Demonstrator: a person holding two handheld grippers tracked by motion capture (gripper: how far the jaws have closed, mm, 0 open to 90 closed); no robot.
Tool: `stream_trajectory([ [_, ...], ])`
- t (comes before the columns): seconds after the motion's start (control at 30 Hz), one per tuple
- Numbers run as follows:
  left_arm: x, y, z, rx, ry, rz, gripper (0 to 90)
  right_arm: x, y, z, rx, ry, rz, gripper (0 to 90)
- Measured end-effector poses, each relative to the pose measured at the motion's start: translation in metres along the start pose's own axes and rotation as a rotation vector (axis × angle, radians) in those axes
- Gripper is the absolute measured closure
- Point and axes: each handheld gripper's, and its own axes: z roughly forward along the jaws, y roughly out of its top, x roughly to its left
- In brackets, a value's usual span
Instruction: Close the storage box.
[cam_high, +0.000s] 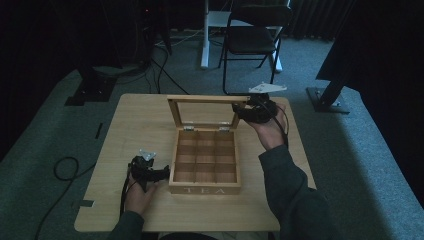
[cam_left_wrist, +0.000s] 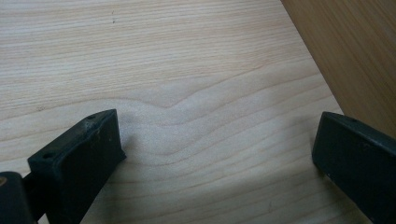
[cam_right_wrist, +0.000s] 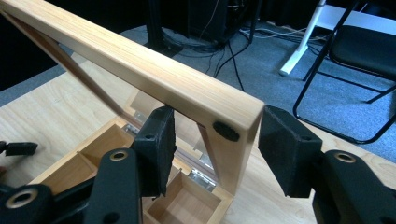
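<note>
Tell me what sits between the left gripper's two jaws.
Nothing: in the left gripper view the left gripper stands open over bare table, with the tea box wall just beside one jaw.

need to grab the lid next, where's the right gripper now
In the high view the right gripper is at the far right corner of the tea box's raised lid, its jaws either side of that corner.

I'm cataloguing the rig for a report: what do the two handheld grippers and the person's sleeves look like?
Both the left gripper and right gripper are black, each with two blocky matte jaws and a pale three-cornered plate on top. A dark cable trails from each. The person wears dark long sleeves.
</note>
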Motion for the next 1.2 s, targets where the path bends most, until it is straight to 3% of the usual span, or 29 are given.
stream_trajectory([
  [1.2, 0.000, 0.000, 0.000, 0.001, 0.000, -0.001, 1.6, 0.015, -0.027, -0.021, 0.003, 0.049, 0.009, 46.6],
])
